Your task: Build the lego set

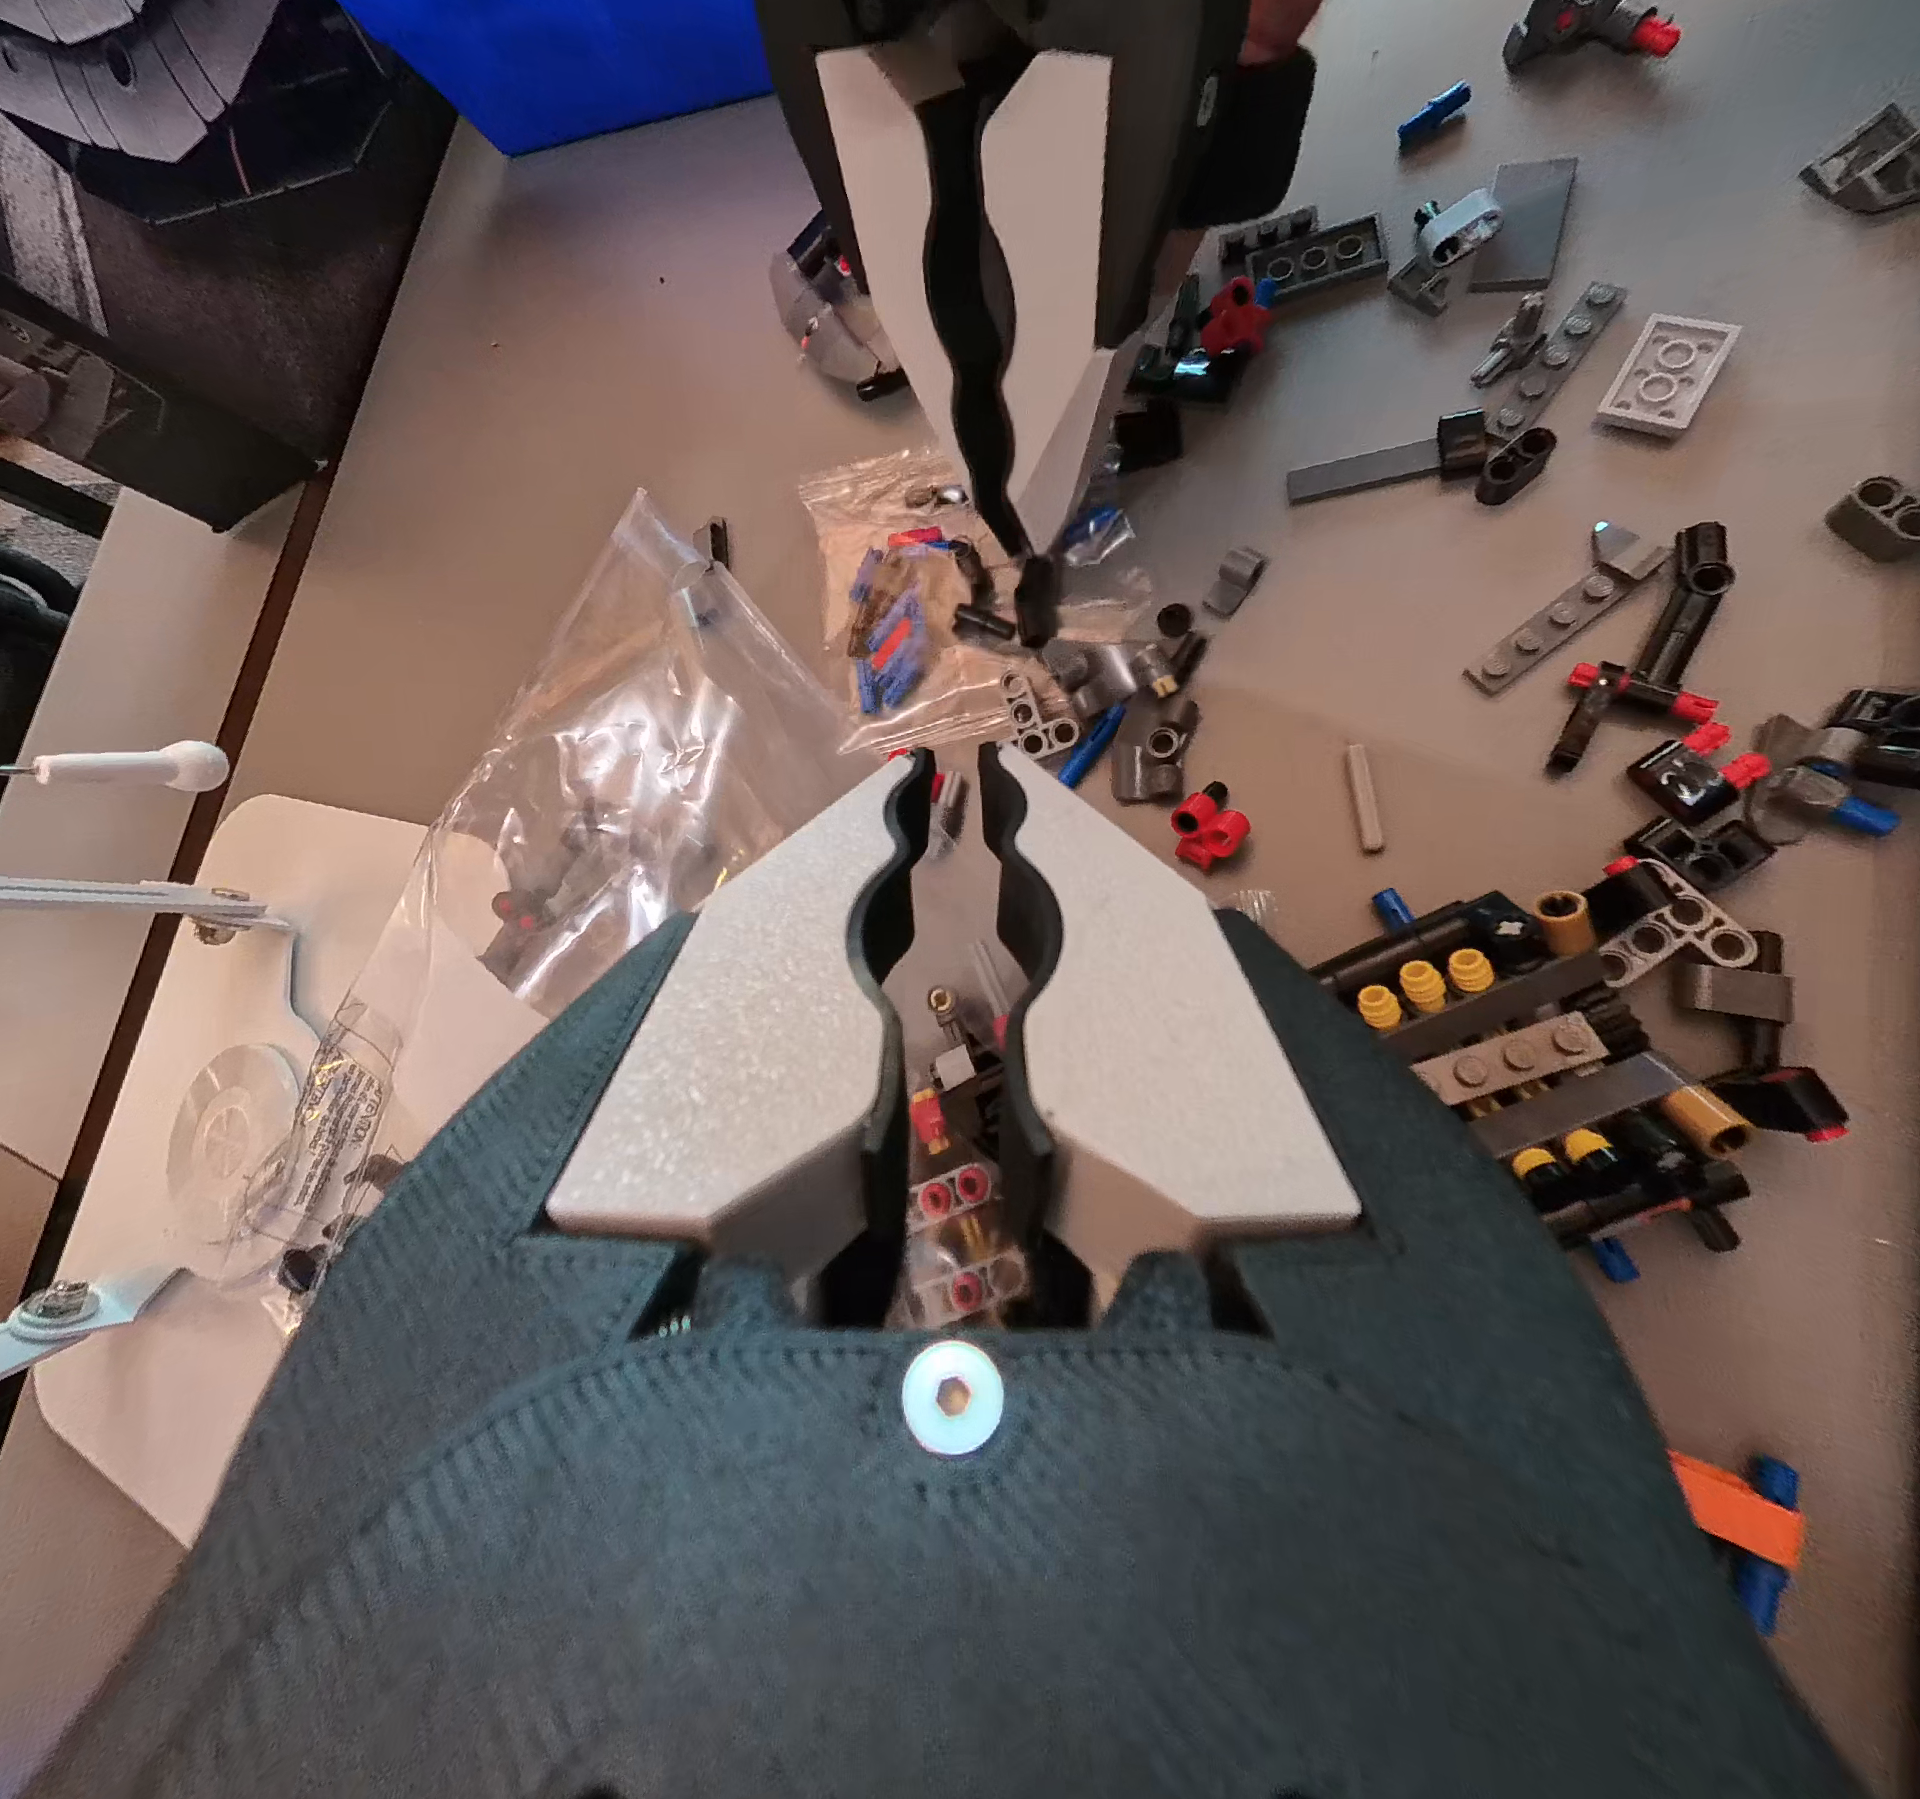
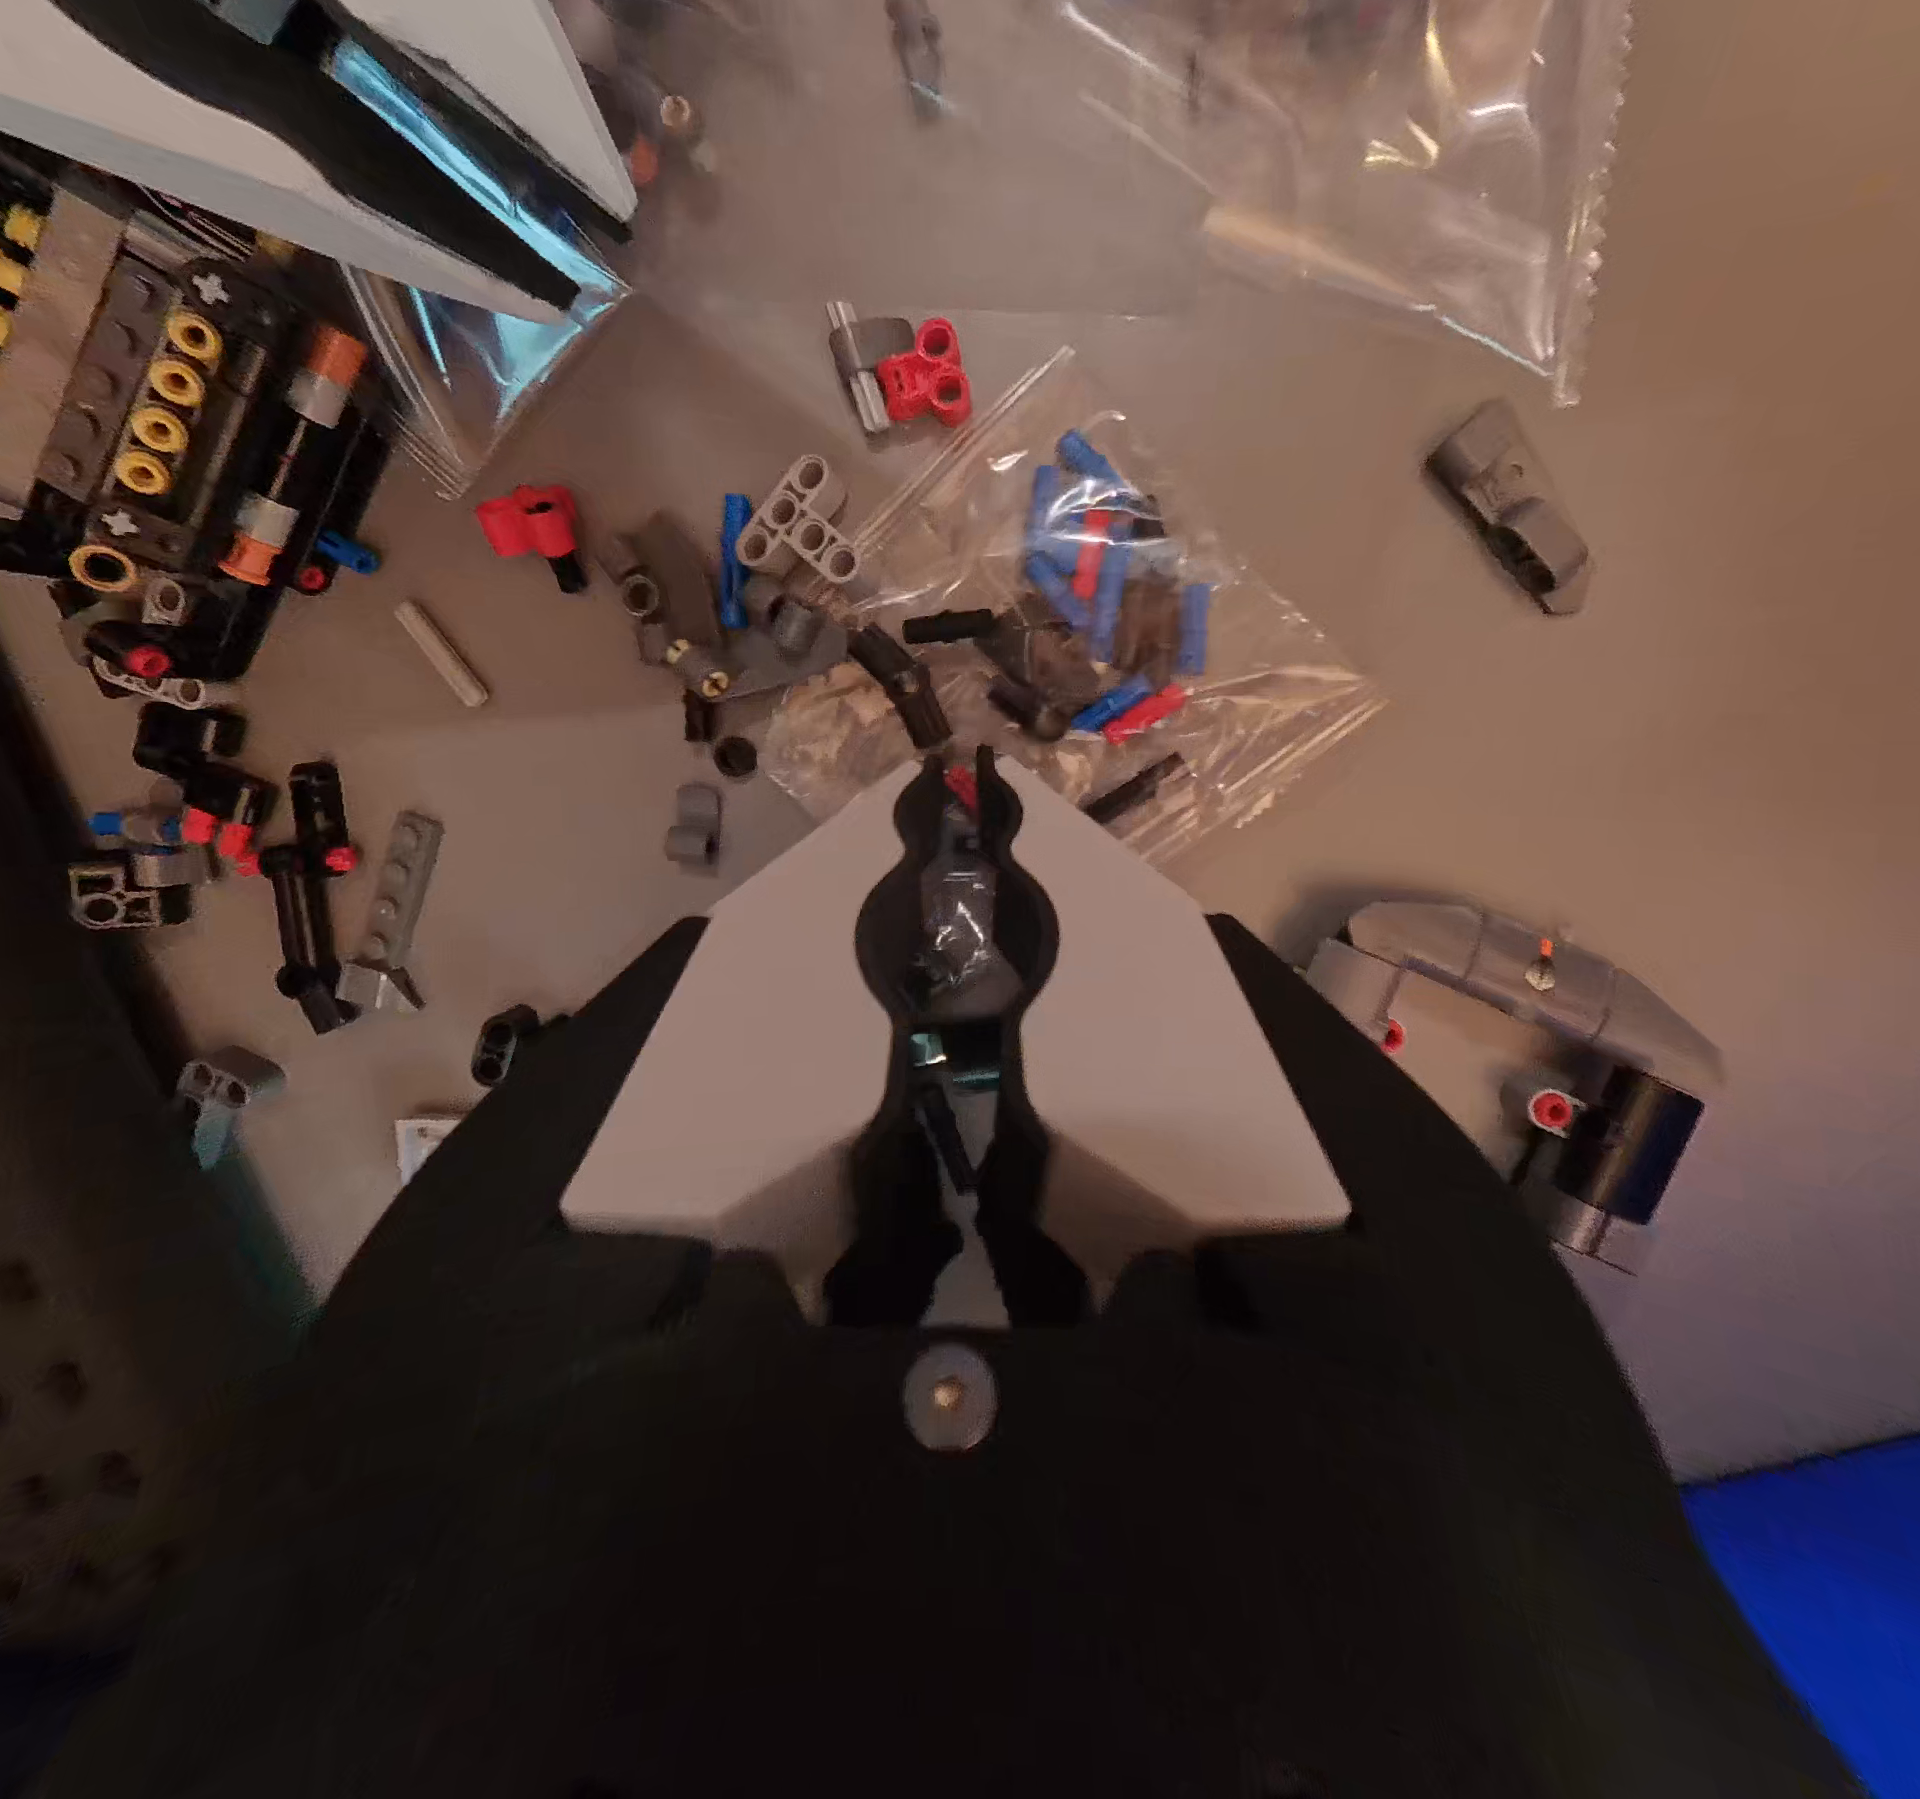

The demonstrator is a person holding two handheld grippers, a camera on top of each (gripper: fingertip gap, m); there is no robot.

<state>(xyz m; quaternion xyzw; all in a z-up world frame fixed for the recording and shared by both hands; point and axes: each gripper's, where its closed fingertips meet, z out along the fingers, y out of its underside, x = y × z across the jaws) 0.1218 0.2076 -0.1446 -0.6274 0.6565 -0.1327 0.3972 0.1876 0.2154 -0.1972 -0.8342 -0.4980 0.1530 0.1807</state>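
You're in the part-picking step: your right gripper (image 1: 1023,544) has its jaws pinched on a small black pin (image 1: 1034,596) right at the open small bag (image 2: 1122,606) in mid-frame. Left gripper (image 1: 956,762) hovers with jaws slightly apart, holding nothing. The half-built block (image 1: 1538,1053) sits lower right on the surface (image 1: 623,295). Next I'd lift the pin clear and line it up with a hole. The small bag holds blue, red and black pins; the big bag (image 1: 582,814) looks nearly empty.

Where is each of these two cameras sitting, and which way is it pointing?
Left wrist view: on the left claw, looking down along its fingers at the table's loose pieces; the right claw and a bit of a hand show ahead.
Right wrist view: on the right claw, facing the opposite way; the left claw crosses the top-left corner.
Shared: the small bag of blue pins and yellow-studded assembly.
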